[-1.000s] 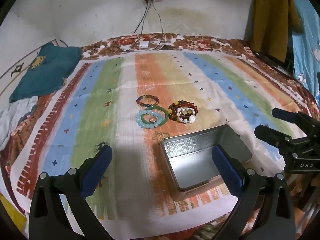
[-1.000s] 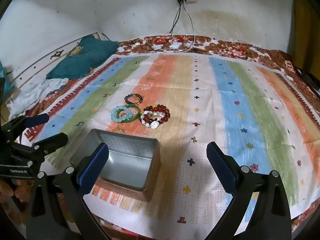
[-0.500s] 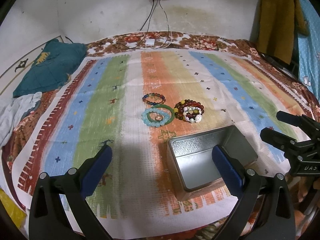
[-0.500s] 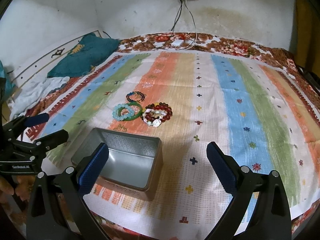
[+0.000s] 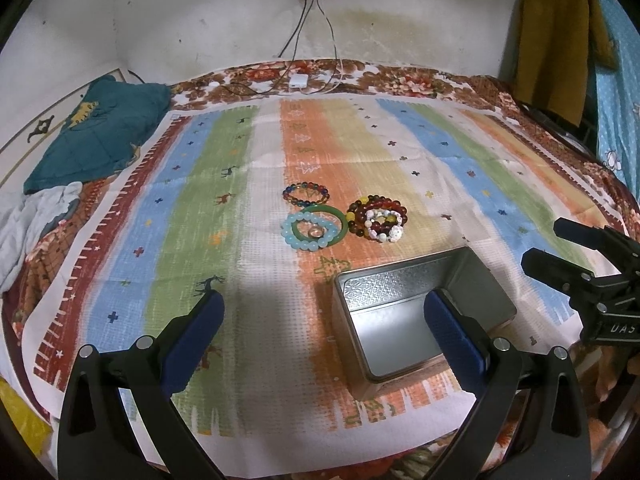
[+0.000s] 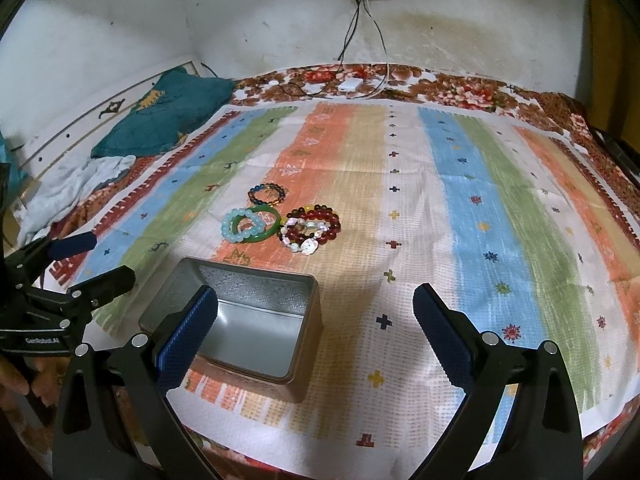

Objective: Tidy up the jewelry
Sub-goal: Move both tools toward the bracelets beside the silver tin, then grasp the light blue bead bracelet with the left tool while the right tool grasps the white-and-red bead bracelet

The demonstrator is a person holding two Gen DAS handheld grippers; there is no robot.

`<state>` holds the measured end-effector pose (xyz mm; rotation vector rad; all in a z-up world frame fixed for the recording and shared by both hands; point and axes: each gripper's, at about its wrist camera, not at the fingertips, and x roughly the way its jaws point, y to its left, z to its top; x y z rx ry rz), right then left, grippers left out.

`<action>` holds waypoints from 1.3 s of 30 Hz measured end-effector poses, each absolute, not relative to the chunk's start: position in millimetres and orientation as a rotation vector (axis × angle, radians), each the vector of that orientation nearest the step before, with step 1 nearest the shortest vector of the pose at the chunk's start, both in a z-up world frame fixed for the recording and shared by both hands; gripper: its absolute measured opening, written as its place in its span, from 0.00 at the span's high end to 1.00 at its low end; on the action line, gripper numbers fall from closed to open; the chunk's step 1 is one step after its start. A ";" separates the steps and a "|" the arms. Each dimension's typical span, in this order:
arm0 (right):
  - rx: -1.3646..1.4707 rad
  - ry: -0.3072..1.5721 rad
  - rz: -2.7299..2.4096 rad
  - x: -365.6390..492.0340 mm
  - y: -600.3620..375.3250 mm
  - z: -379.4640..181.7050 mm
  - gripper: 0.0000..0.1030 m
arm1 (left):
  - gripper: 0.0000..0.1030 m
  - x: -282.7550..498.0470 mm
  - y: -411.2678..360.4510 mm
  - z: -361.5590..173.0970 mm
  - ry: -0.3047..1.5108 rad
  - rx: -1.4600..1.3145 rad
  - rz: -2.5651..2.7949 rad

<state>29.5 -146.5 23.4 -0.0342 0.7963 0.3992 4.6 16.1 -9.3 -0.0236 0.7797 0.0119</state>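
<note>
While both tongs (image 5: 320, 320) (image 6: 316, 316) gape wide and empty, bracelets (image 5: 344, 218) lie beyond the tin (image 5: 404, 280).

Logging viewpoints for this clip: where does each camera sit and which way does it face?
Left wrist: on the left gripper, facing the wall across the cloth; right gripper at right edge.
Right wrist: on the right gripper, facing likewise; left gripper and fingers at left.
Shared: tin, bracelets.
</note>
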 end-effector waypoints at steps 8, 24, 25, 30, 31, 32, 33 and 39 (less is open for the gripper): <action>-0.035 0.798 0.402 29.7 -145.8 22.7 0.04 | 0.05 4.7 16.8 -9.9 0.780 -0.024 0.013; -0.037 0.822 0.415 41.8 -137.2 24.7 0.04 | 0.05 13.6 25.9 -13.7 0.795 -0.029 0.026; -0.038 0.824 0.415 43.0 -137.1 24.6 0.04 | 0.05 15.5 25.7 -13.5 0.798 -0.033 0.029; -0.049 0.845 0.438 51.3 -132.6 23.1 0.04 | 0.05 25.6 28.2 -16.2 0.822 -0.038 0.037; -0.053 0.851 0.443 53.1 -131.5 22.7 0.04 | 0.05 27.6 27.0 -16.4 0.826 -0.036 0.037; -0.056 0.854 0.445 54.7 -132.1 22.5 0.04 | 0.05 29.9 26.6 -16.8 0.830 -0.033 0.037; -0.060 0.859 0.447 56.4 -131.1 22.2 0.04 | 0.05 33.1 27.5 -17.8 0.835 -0.029 0.038; -0.067 0.891 0.459 68.5 -127.6 19.2 0.04 | 0.05 48.7 31.2 -19.7 0.866 -0.022 0.041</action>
